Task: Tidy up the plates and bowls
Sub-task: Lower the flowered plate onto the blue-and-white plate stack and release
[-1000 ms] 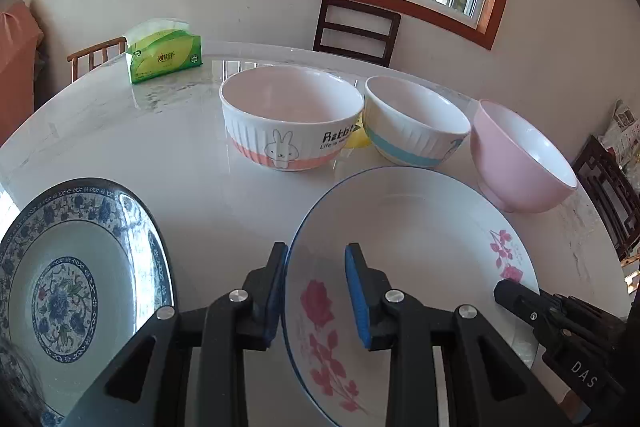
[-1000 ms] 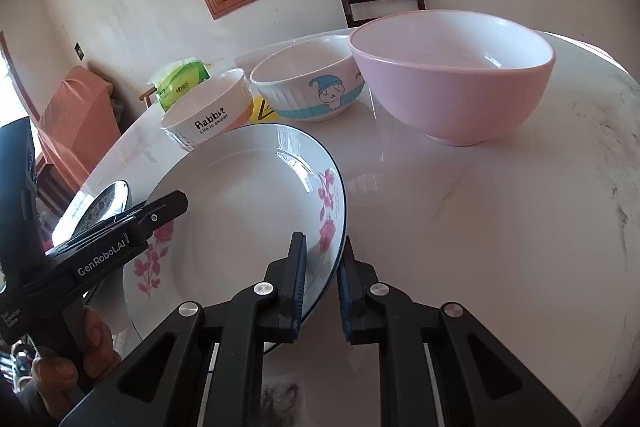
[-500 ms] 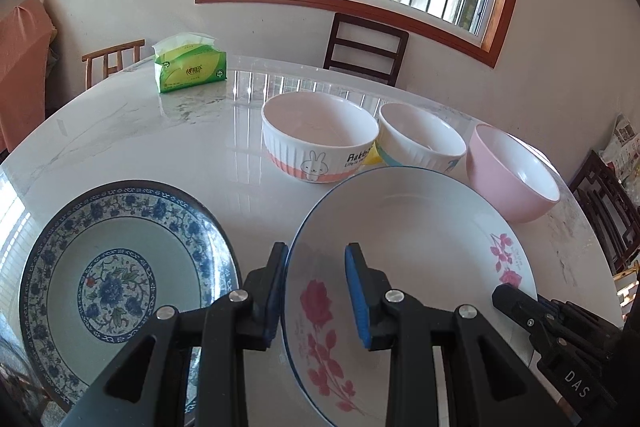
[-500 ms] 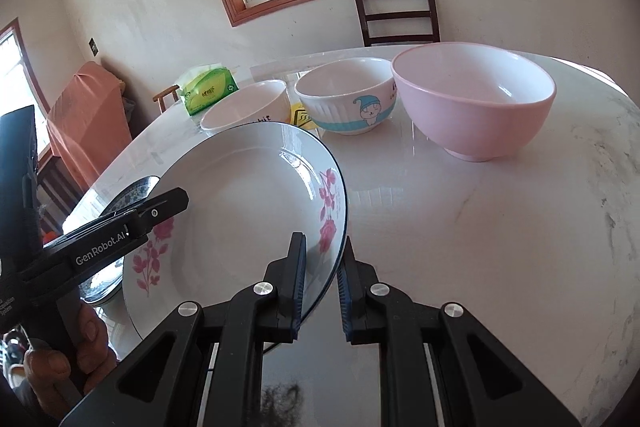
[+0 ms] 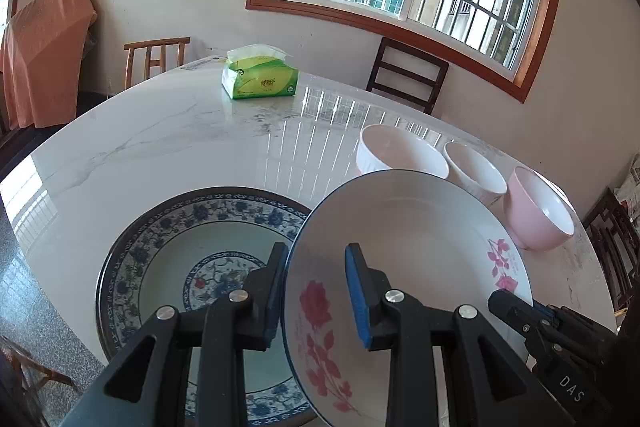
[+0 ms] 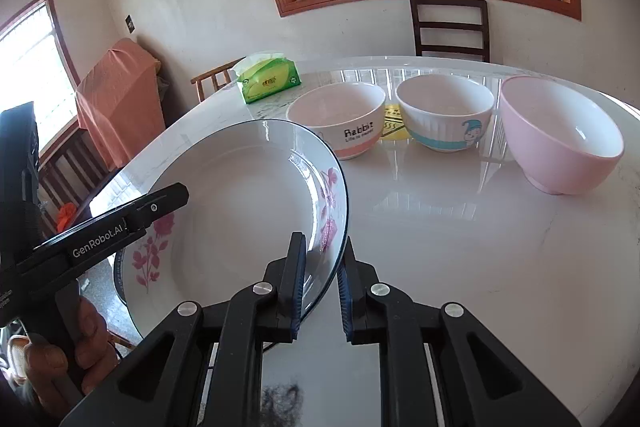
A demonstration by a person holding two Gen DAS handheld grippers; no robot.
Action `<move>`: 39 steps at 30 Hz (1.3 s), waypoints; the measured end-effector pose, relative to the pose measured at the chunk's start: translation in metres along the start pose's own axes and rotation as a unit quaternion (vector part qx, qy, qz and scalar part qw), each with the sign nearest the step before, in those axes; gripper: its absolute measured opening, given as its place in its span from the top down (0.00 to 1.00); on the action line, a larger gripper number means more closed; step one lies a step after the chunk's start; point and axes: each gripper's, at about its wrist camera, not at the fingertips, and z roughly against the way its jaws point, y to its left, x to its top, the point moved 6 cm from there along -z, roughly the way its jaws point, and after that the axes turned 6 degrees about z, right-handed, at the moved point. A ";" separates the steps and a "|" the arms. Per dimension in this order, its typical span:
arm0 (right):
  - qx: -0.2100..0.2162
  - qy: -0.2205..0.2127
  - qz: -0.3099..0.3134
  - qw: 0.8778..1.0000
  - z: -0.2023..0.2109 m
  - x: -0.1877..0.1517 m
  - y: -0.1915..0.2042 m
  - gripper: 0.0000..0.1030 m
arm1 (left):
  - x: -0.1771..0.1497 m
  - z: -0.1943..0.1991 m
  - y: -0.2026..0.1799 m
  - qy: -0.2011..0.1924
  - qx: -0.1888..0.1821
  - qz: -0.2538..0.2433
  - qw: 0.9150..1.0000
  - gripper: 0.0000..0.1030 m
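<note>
A white plate with pink flowers point(image 5: 420, 247) point(image 6: 248, 195) is held tilted above the table by both grippers. My left gripper point(image 5: 316, 291) is shut on its near left rim. My right gripper point(image 6: 322, 279) is shut on its right rim, and also shows in the left wrist view point(image 5: 532, 323). A blue-patterned plate point(image 5: 176, 259) lies flat on the marble table point(image 5: 160, 147), partly under the held plate. Behind stand a rabbit bowl point(image 6: 340, 115), a blue-banded bowl point(image 6: 444, 115) and a pink bowl point(image 6: 560, 135) in a row.
A green tissue pack point(image 5: 260, 79) sits at the table's far side. A yellow card point(image 6: 394, 123) lies between two bowls. A dark chair point(image 6: 450, 27) and a light wooden chair point(image 5: 156, 59) stand at the table's edge. An orange-covered object point(image 5: 40, 47) is at left.
Both grippers have lifted the flowered plate up and carried it left, over the edge of the blue-patterned plate. The bowls now look farther away.
</note>
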 end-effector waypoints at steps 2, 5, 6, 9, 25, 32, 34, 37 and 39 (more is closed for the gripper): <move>0.005 0.002 0.008 1.000 -0.004 0.001 0.011 0.86 | 0.001 0.003 0.012 -0.001 0.004 0.010 1.000 0.71; 0.011 0.007 0.019 1.000 -0.010 0.001 0.025 0.86 | 0.001 0.006 0.029 0.001 0.009 0.023 1.000 0.71; 0.013 0.010 0.023 1.000 -0.012 0.001 0.029 0.86 | 0.001 0.007 0.035 0.001 0.010 0.029 1.000 0.71; 0.020 0.017 0.033 0.999 -0.018 0.000 0.041 0.86 | 0.000 0.009 0.050 0.002 0.016 0.041 0.999 0.71; 0.050 0.038 0.074 0.995 -0.052 0.000 0.083 0.85 | 0.007 0.007 0.106 0.002 0.047 0.086 0.995 0.71; 0.051 0.038 0.084 0.994 -0.063 0.002 0.091 0.85 | 0.010 0.002 0.118 0.004 0.052 0.096 0.994 0.71; 0.052 0.038 0.087 0.994 -0.065 0.001 0.093 0.85 | 0.012 0.000 0.121 0.006 0.052 0.099 0.994 0.71; 0.051 0.036 0.092 0.994 -0.069 0.001 0.096 0.85 | 0.012 -0.002 0.125 0.007 0.053 0.102 0.993 0.71; 0.050 0.035 0.097 0.993 -0.071 0.000 0.099 0.85 | 0.012 -0.004 0.127 0.008 0.053 0.104 0.993 0.71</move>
